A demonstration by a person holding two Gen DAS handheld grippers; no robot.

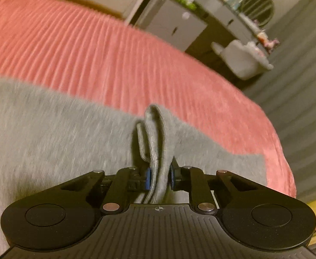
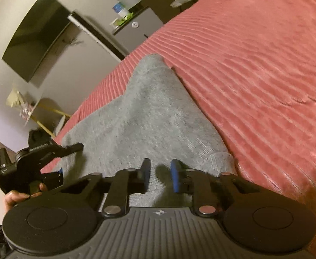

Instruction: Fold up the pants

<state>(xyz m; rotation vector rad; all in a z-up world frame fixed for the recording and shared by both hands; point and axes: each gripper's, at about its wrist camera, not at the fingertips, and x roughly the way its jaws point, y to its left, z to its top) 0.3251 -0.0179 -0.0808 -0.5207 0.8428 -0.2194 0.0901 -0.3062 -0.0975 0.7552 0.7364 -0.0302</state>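
Grey pants [image 1: 50, 133] lie on a pink ribbed bedspread [image 1: 93, 49]. In the left wrist view my left gripper [image 1: 159, 178] is shut on a bunched fold of the grey pants, with ribbed layers standing up between the blue pads. In the right wrist view the pants [image 2: 140, 116] stretch away across the bedspread [image 2: 255, 64]. My right gripper [image 2: 161, 176] sits over the near end of the pants with its blue pads apart and grey cloth showing in the gap. The left gripper [image 2: 50, 161] also shows at the left edge of that view.
The bed's edge curves off at the right in the left wrist view, with grey floor [image 1: 298, 108] beyond. A grey cabinet [image 1: 179, 26] with small items and a white chair [image 1: 242, 58] stand past the bed. A dark wall screen [image 2: 35, 36] hangs left in the right wrist view.
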